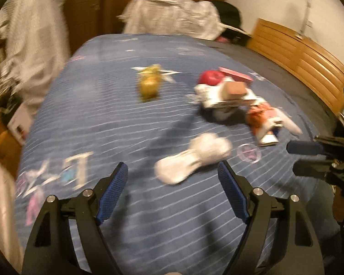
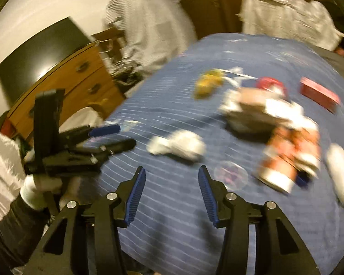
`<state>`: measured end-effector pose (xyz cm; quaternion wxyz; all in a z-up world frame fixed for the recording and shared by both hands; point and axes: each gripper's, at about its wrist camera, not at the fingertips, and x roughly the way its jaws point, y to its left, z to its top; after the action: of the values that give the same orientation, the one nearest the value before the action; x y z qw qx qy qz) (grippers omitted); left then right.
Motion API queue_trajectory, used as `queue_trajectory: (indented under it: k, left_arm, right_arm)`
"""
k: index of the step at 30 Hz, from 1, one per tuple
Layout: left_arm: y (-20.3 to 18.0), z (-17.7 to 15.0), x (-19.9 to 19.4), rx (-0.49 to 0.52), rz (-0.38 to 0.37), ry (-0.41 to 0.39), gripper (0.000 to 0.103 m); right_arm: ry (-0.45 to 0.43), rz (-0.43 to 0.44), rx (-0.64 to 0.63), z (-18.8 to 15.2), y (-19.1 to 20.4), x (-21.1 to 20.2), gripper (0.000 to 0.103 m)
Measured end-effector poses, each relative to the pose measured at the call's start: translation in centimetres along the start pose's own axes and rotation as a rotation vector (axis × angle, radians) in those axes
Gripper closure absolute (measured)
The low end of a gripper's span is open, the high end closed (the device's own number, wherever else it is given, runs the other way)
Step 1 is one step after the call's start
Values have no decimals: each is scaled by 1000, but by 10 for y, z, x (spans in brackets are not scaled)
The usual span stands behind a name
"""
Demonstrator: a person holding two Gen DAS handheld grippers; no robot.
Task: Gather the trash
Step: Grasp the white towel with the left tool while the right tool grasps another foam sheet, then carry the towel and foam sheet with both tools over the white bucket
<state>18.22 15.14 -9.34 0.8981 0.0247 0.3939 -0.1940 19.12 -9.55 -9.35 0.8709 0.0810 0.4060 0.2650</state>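
Note:
Trash lies on a blue striped bed cover (image 1: 103, 119). A crumpled white tissue (image 1: 195, 158) lies just ahead of my left gripper (image 1: 173, 169), which is open and empty above the cover. Farther off are a yellow wrapper (image 1: 149, 84), a heap of a red lid, a brown box and white paper (image 1: 227, 91), and an orange-and-white packet (image 1: 263, 123). My right gripper (image 2: 172, 171) is open and empty, just short of the tissue (image 2: 178, 149). The orange packet (image 2: 291, 155) lies to its right and a red box (image 2: 318, 96) farther back. Both views are blurred.
A white plastic bag (image 1: 172, 16) sits at the bed's far end. A wooden headboard (image 1: 298, 55) runs along the right. A wooden dresser (image 2: 64, 80) with a dark screen (image 2: 41, 52) stands left of the bed. White cloth (image 2: 149, 23) hangs nearby.

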Motion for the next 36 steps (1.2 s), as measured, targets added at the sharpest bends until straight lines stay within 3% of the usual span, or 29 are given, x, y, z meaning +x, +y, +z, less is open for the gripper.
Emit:
queue_trajectory:
  k: [7, 14, 19, 22, 29, 31, 32, 36]
  left_arm:
    - [-42, 12, 45, 113, -26, 38, 16]
    - [-58, 12, 82, 161, 12, 109, 16]
    - [-60, 16, 96, 144, 21, 140, 16]
    - [-57, 19, 102, 116, 32, 153, 23]
    - [-55, 24, 107, 86, 54, 166, 39]
    - [-56, 27, 111, 79, 61, 165, 48]
    - [-56, 27, 110, 71, 61, 162, 54]
    - [-55, 25, 104, 24, 67, 136, 61]
  right_arm:
    - [-36, -96, 52, -25, -63, -36, 46]
    - [-48, -258, 8, -10, -134, -62, 39]
    - [52, -322, -22, 12, -178, -36, 34]
    - [120, -327, -16, 18, -200, -15, 33]
    - [179, -318, 28, 21, -221, 23, 33]
    - [167, -316, 37, 20, -222, 26, 39]
    - [159, -310, 41, 20, -221, 25, 51]
    - [90, -355, 42, 16, -212, 15, 53]
